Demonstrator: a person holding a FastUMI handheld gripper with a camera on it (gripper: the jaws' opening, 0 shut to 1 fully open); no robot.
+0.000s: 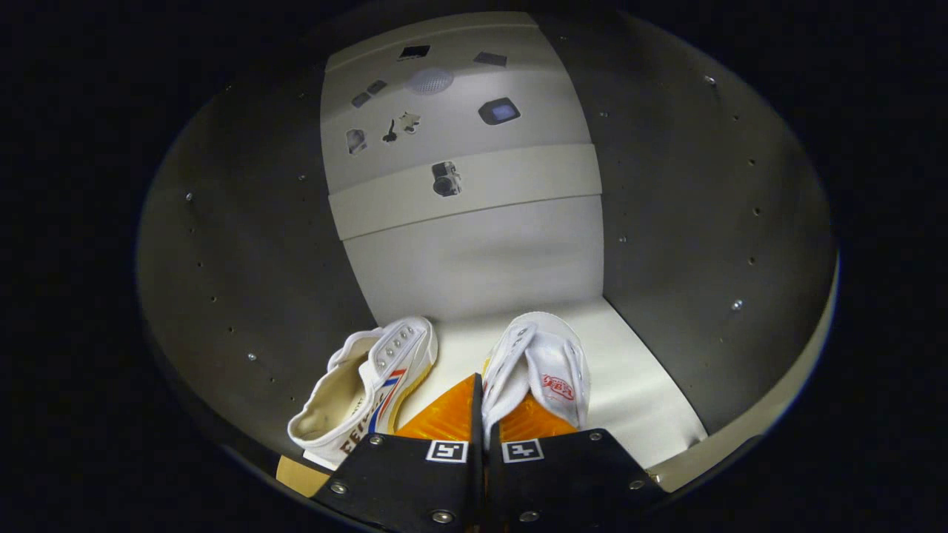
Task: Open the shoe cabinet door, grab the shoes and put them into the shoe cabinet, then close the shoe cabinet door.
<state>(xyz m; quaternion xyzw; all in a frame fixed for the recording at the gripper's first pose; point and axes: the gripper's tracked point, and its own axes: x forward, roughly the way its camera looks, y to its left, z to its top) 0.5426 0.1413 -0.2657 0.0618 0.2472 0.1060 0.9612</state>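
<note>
I am looking into the shoe cabinet point(666, 222), with its dark side walls and pale back panel point(474, 259). Two white canvas shoes are on its white floor point(637, 385). The left shoe point(370, 385), with red and blue stripes, rests near the left wall with its opening facing me. The right shoe point(544, 363) points toward the back panel. My gripper point(486, 400) is shut on the right shoe's near side wall, one finger outside it and the other inside the opening.
A pale horizontal band point(466, 192) crosses the back panel, with several small dark stickers point(500, 111) above it. Rows of small peg holes dot both side walls. The cabinet's front edge point(740, 437) curves along the right.
</note>
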